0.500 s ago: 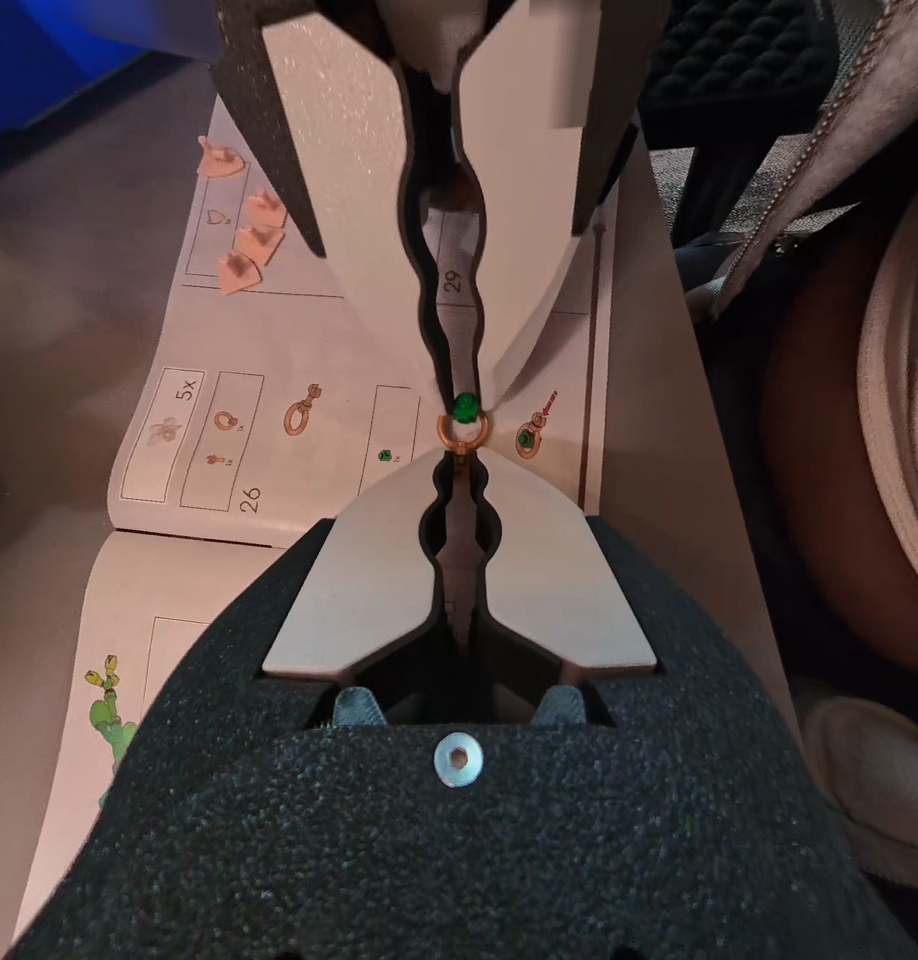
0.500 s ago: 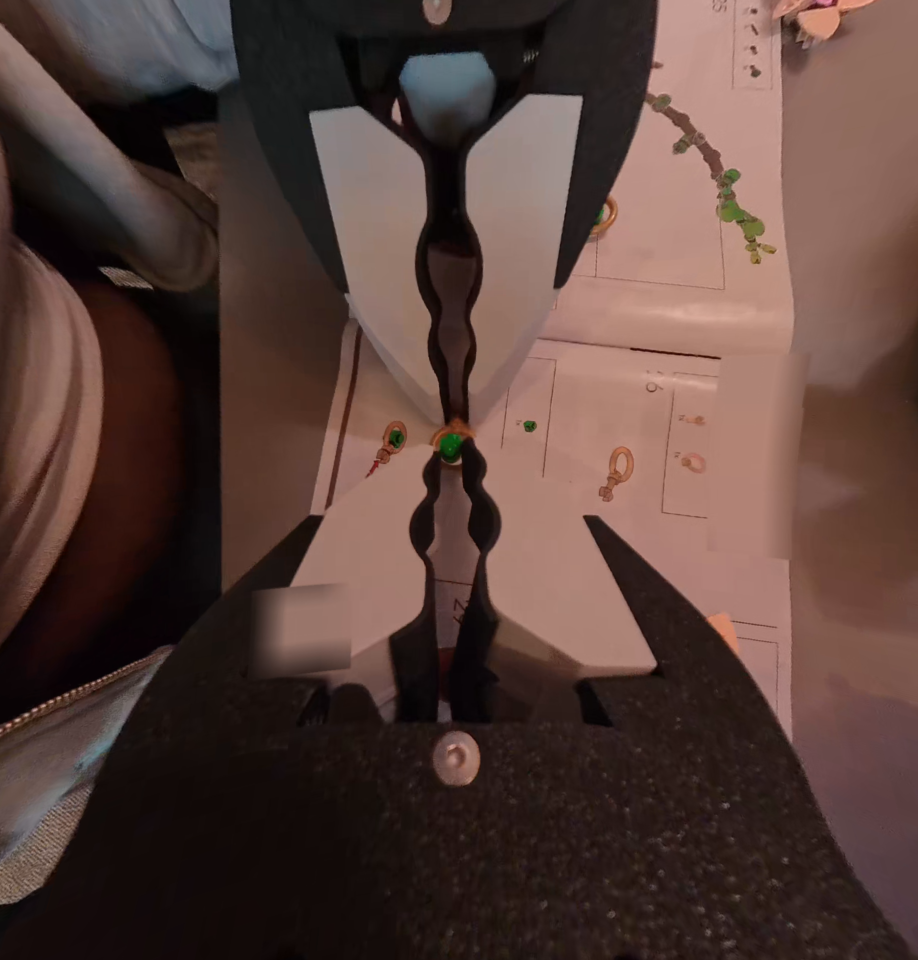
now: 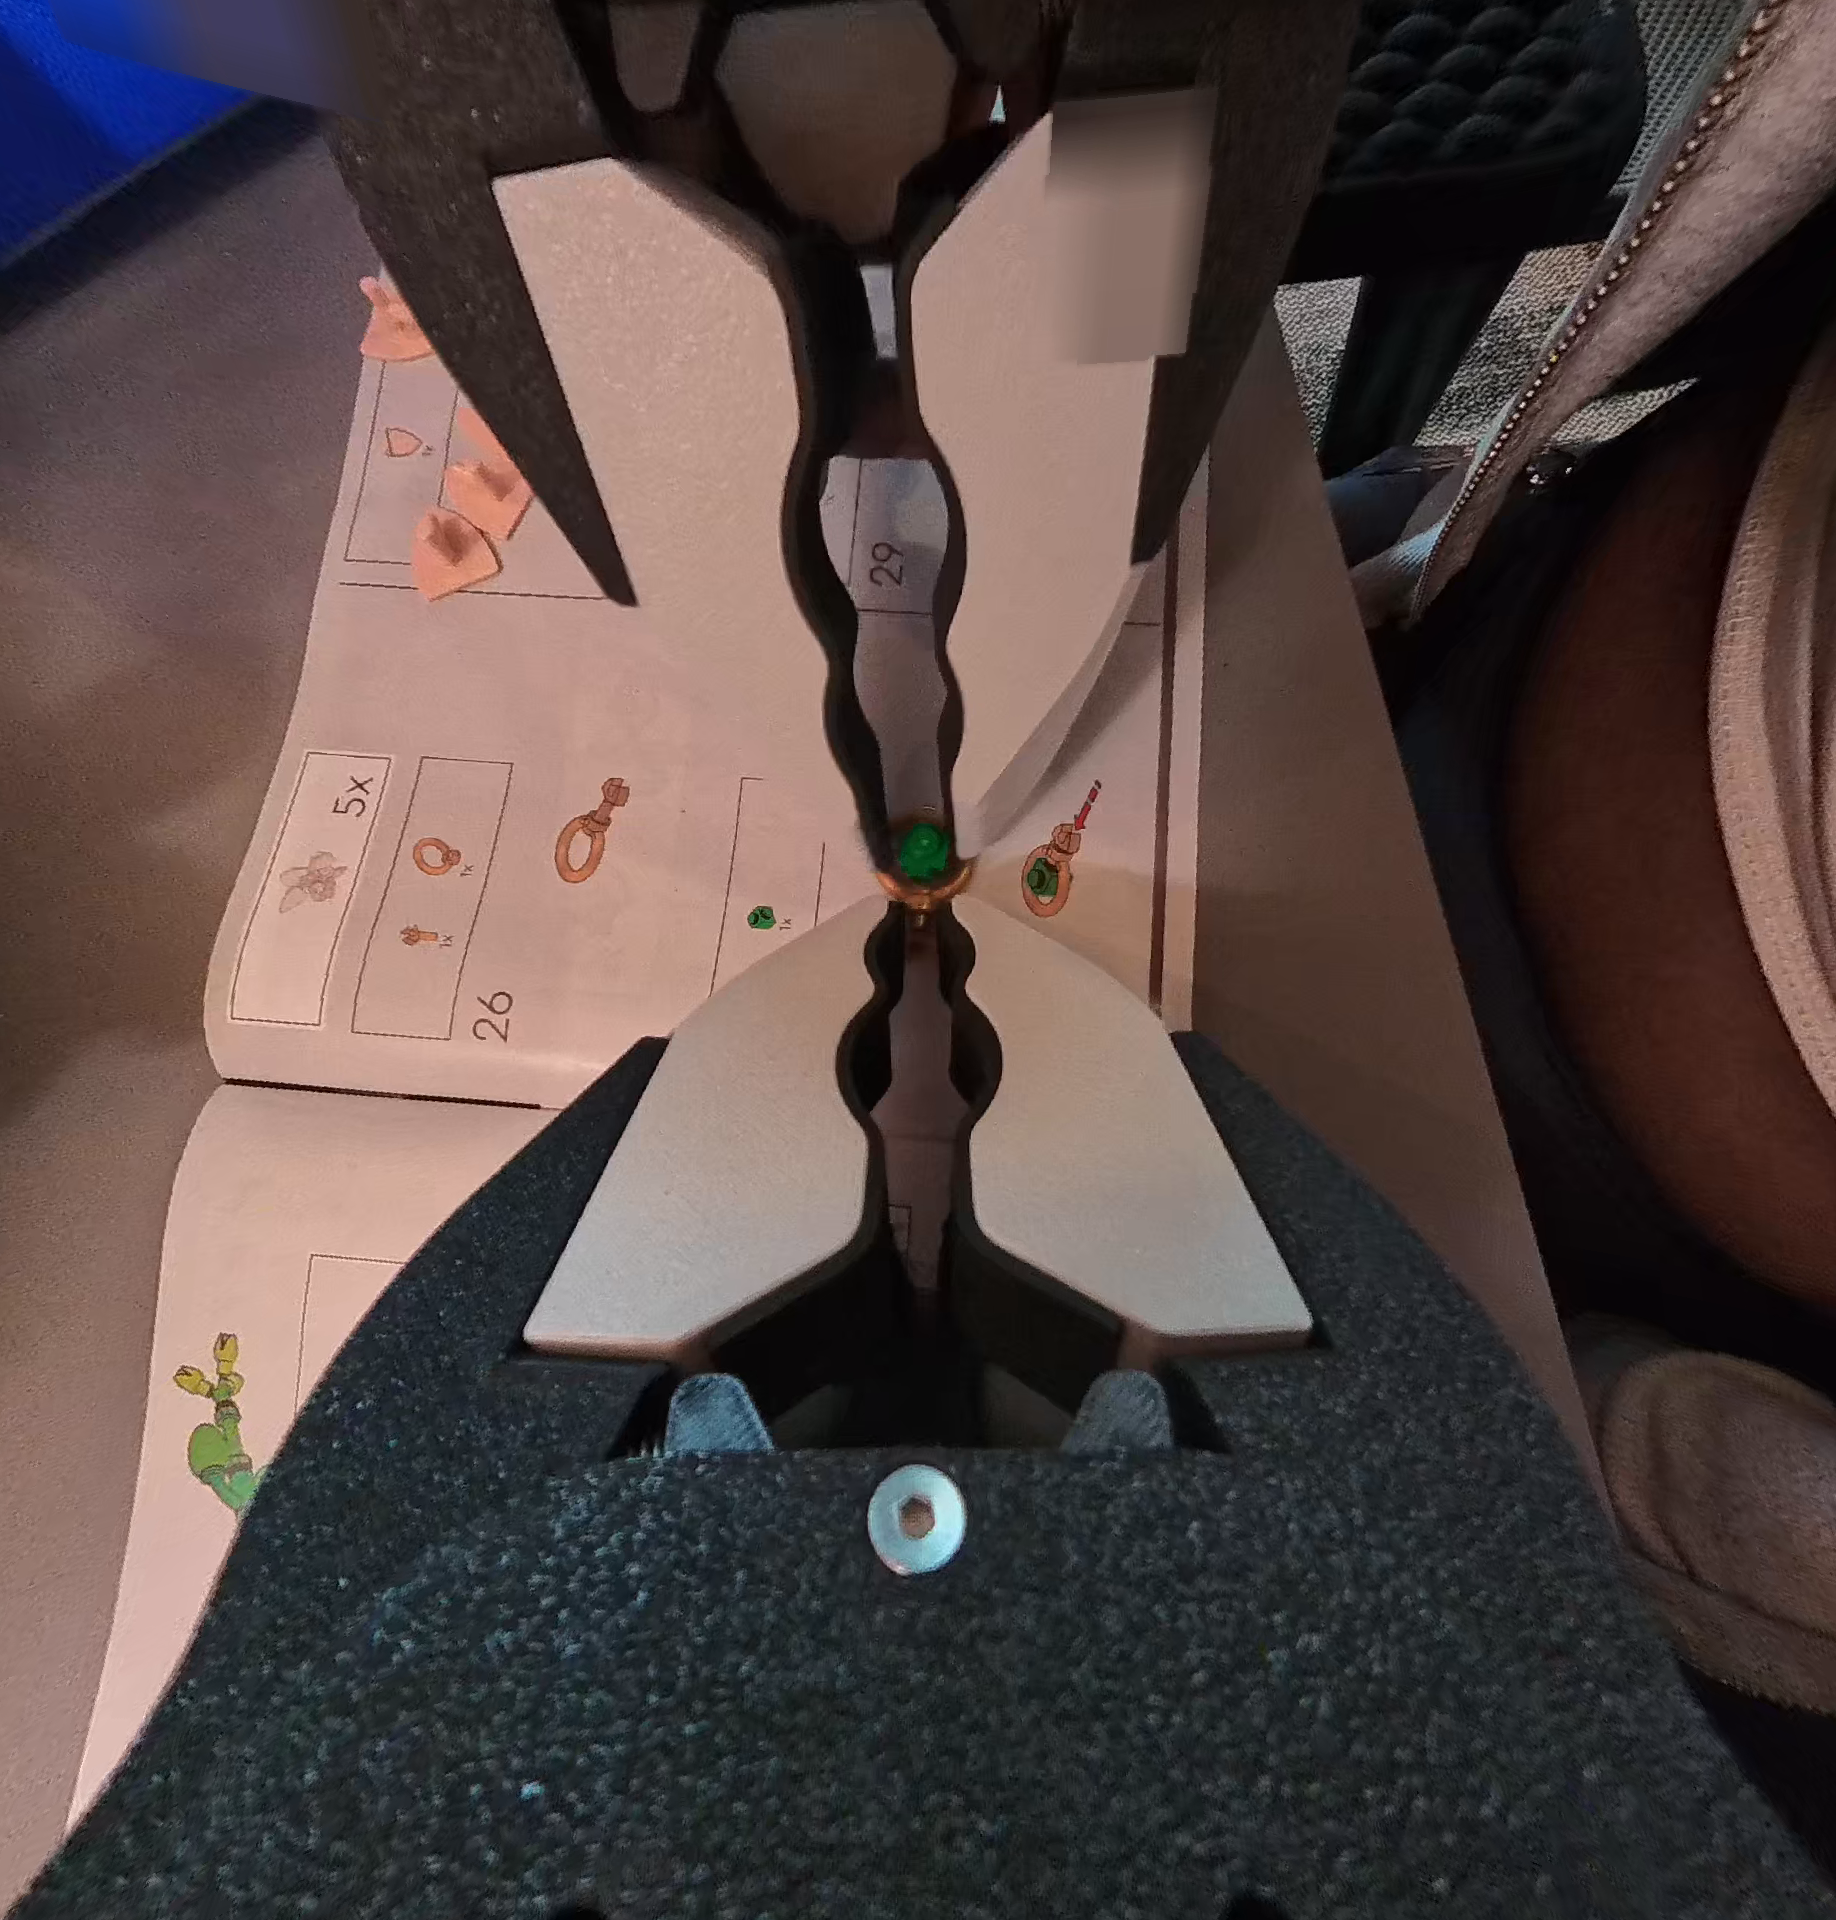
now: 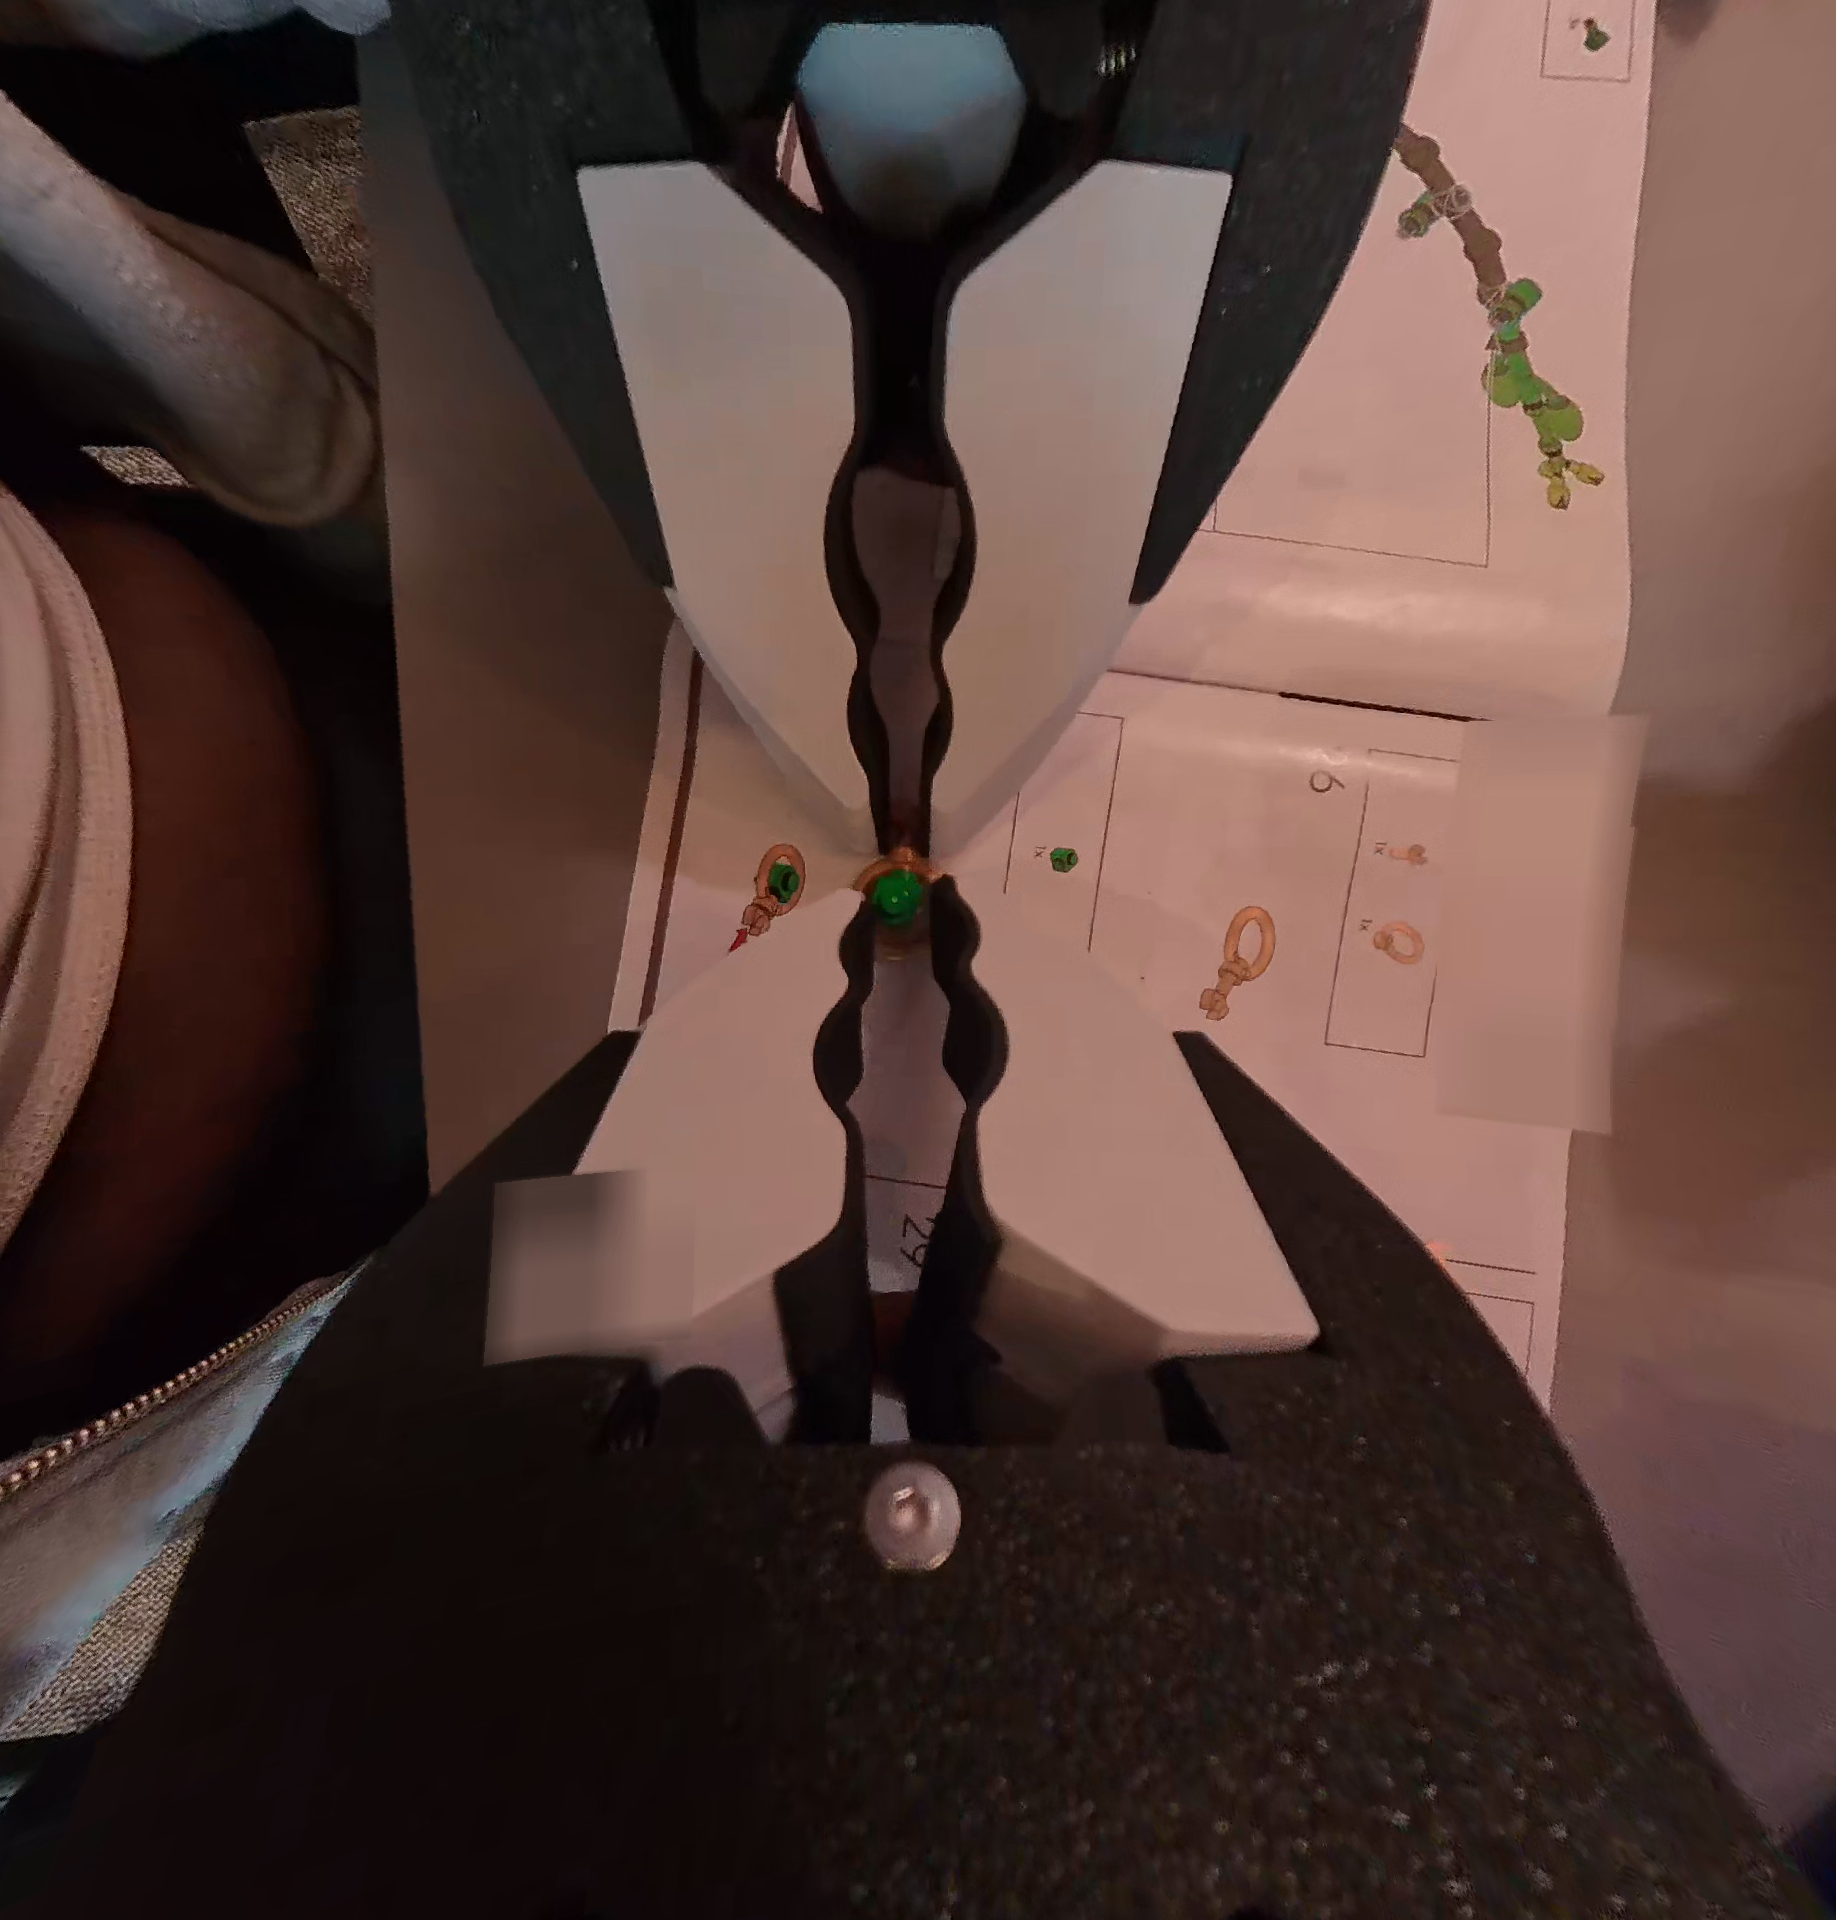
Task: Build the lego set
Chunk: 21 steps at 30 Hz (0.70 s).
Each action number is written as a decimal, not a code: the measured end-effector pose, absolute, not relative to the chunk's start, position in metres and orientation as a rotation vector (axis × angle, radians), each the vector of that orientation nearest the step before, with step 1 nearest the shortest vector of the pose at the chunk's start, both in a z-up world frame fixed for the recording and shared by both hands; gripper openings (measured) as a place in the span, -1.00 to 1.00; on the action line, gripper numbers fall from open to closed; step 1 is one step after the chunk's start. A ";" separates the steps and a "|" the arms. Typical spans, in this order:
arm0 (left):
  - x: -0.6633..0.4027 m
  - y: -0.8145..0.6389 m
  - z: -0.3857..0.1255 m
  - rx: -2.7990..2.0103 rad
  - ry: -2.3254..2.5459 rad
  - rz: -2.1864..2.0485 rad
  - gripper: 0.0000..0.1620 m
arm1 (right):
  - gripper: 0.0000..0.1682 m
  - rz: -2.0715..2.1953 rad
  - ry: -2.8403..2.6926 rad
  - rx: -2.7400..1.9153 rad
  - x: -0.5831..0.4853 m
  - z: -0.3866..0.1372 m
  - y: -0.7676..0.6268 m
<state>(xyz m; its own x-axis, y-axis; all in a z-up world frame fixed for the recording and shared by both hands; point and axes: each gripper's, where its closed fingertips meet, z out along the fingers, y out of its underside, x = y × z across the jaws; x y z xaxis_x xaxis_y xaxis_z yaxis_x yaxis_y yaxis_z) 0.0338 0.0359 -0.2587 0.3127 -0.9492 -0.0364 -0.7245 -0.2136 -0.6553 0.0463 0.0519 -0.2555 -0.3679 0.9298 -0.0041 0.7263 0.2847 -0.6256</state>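
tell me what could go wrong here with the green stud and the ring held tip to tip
1. Both tools pinch tiny parts at their very tips: the left tool grips the ring, the right tool the green stud. A slightly skewed push could pop either part out.
2. A dropped part might land on the booklet near the table edge and fall to the floor.

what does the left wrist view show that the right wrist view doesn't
Only the left wrist view shows the loose pink petal pieces lying on the instruction booklet.

Only the right wrist view shows the booklet's printed drawing of a brown and green branch.

Both show the left gripper and right gripper tip to tip over the booklet, with the green stud sitting in the gold ring between the fingers.
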 end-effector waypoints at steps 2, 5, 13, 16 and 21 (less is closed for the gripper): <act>0.034 0.036 -0.259 -2.009 1.475 -0.512 -0.93 | -0.88 0.768 -2.204 -1.496 0.046 -0.255 0.052; 0.034 0.036 -0.259 -2.004 1.476 -0.515 -0.94 | -0.82 0.754 -2.215 -1.503 0.047 -0.255 0.054; 0.035 0.036 -0.259 -1.994 1.486 -0.519 -0.94 | -0.72 0.786 -2.256 -1.543 0.049 -0.260 0.054; 0.034 0.035 -0.259 -1.999 1.478 -0.528 -0.94 | -0.72 0.791 -2.240 -1.543 0.049 -0.258 0.055; 0.034 0.035 -0.259 -2.001 1.482 -0.530 -0.94 | -0.94 0.902 -2.123 -1.625 0.049 -0.246 0.051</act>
<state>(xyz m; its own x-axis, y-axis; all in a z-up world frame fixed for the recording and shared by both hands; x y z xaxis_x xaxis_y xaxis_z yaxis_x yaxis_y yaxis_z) 0.0339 0.0354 -0.2591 0.3013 -0.9531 -0.0276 -0.7194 -0.2083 -0.6626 0.0495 0.0512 -0.2462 -0.3022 0.9454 -0.1221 0.7442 0.1540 -0.6500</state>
